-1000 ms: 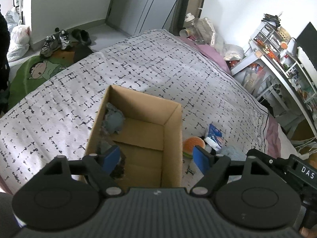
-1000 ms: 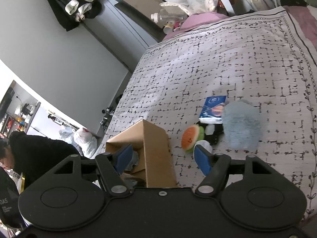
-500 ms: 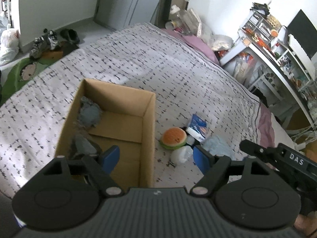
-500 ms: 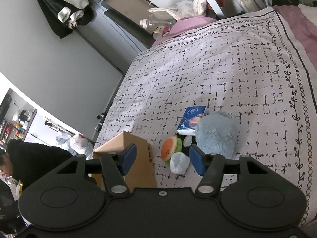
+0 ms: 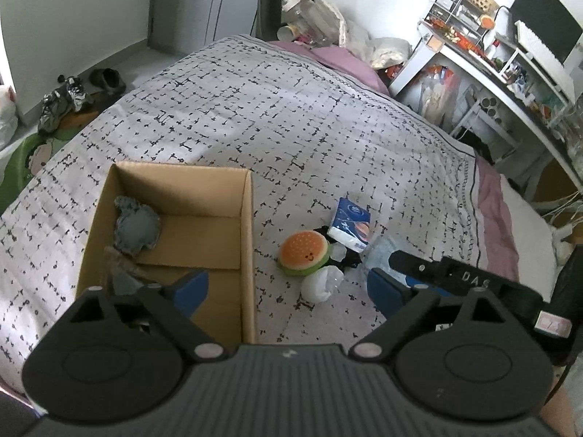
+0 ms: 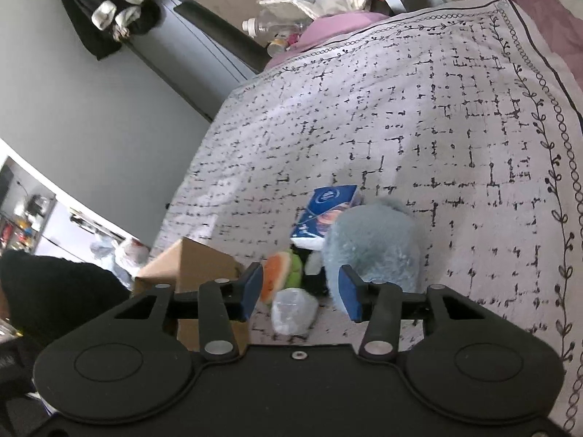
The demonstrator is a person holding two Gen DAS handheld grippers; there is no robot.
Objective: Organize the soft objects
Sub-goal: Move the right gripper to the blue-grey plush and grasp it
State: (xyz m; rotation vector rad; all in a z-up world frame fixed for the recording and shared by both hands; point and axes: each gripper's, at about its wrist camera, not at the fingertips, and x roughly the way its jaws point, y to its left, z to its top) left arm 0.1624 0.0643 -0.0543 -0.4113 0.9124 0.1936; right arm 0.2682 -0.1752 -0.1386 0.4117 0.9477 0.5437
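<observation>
A cardboard box [image 5: 247,240] stands on the patterned bed and holds a grey-blue plush [image 5: 136,228]. To its right lie a burger plush [image 5: 304,253], a white soft lump [image 5: 320,284], a blue tissue pack [image 5: 350,224] and a fluffy pale-blue plush [image 6: 375,247]. My left gripper [image 5: 288,291] is open and empty, above the box's right wall. My right gripper [image 6: 300,291] is open and empty, just above the white lump [image 6: 293,311], with the burger plush [image 6: 280,276] and pale-blue plush beside its fingers.
The bed's quilt [image 5: 291,116] stretches far behind the pile. A cluttered white desk [image 5: 492,58] stands to the right of the bed. Shoes [image 5: 65,98] lie on the floor at the left. The right gripper's body [image 5: 455,276] shows in the left wrist view.
My left gripper has shifted right, from over the box's inside to over its right wall. My right gripper has moved down and closer to the pile of soft things.
</observation>
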